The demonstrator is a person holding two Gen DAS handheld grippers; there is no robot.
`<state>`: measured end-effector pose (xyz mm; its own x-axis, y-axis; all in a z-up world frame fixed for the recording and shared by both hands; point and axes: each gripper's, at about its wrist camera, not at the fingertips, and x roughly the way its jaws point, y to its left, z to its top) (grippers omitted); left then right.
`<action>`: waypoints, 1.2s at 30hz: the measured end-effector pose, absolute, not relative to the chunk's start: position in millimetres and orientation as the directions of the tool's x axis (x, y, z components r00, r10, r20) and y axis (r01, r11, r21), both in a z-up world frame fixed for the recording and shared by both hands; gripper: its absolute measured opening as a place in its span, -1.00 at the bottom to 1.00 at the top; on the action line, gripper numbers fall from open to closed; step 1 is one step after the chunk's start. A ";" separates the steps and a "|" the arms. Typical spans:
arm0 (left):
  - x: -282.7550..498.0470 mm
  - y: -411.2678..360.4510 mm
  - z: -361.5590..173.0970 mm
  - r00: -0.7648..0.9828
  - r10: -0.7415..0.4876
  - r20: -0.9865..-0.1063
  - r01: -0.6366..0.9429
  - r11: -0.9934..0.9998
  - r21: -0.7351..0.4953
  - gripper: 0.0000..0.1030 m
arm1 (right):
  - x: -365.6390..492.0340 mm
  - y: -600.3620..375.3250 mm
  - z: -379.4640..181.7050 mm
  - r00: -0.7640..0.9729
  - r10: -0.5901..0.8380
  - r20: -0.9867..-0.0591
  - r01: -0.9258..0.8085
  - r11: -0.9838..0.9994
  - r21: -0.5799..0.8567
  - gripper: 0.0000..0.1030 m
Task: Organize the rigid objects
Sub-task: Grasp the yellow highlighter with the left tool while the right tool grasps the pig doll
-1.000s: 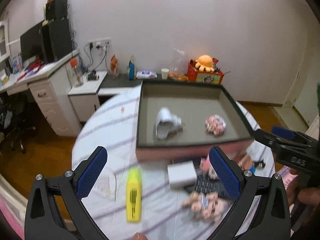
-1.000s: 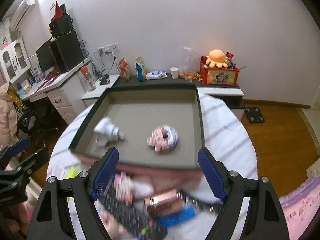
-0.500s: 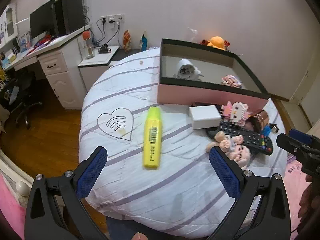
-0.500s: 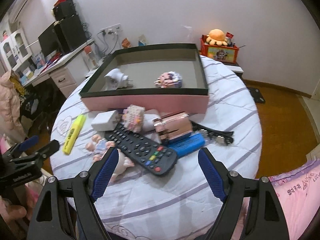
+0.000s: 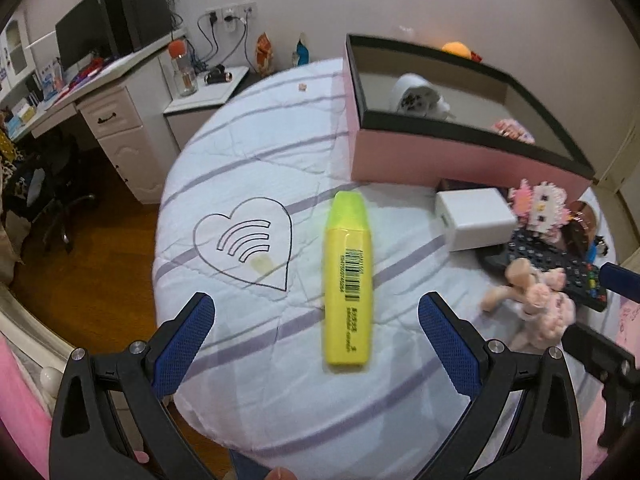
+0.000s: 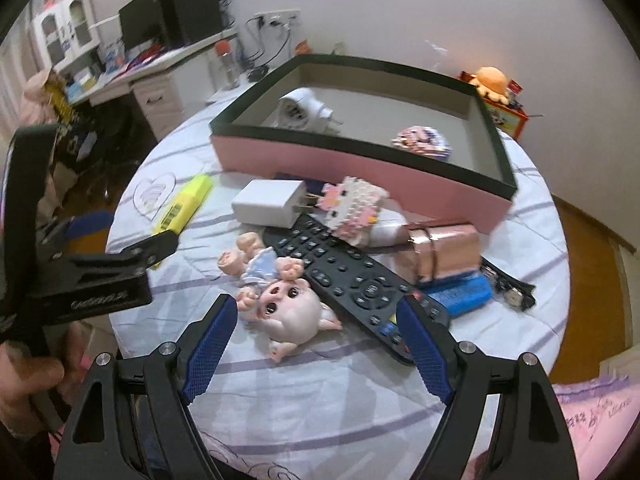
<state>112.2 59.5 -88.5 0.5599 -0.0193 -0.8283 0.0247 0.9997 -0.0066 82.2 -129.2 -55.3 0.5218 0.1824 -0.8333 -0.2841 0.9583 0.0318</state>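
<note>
Hovering left claw (image 5: 316, 336) over highlighter (image 5: 347, 278), spread

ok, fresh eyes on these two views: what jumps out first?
The yellow highlighter lies alone on the striped cloth, straight ahead of the open left gripper. In the right wrist view, a pink pig doll sits just ahead of the open right gripper, against a black remote in a clutter of small items. Behind them stands the pink box, holding a white plug adapter.
</note>
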 end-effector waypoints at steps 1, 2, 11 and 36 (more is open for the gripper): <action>116.2 58.8 -92.6 0.554 -0.022 -0.833 0.029 1.000 -0.007 1.00 | 84.3 -124.9 -57.8 0.515 0.180 -0.838 -0.299 0.954 0.022 0.61; 120.2 57.9 -96.6 0.546 -0.022 -0.837 0.031 0.999 -0.006 1.00 | 85.9 -122.4 -59.2 0.512 0.177 -0.841 -0.307 0.952 0.013 0.61; 140.0 50.1 -105.9 0.556 -0.015 -0.831 0.033 0.999 0.004 0.99 | 94.1 -96.3 -75.3 0.539 0.095 -0.837 -0.375 0.917 -0.138 0.40; 116.9 52.7 -81.7 0.591 -0.073 -0.803 0.058 0.997 -0.048 -0.48 | 87.9 -113.8 -61.5 0.506 0.247 -0.826 -0.355 0.933 0.061 -0.10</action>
<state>116.9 52.7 -81.7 0.5914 -0.0733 -0.8031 0.0582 0.9971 -0.0481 87.9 -113.8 -61.5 0.5061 0.2466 -0.8265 -0.3546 0.9330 0.0613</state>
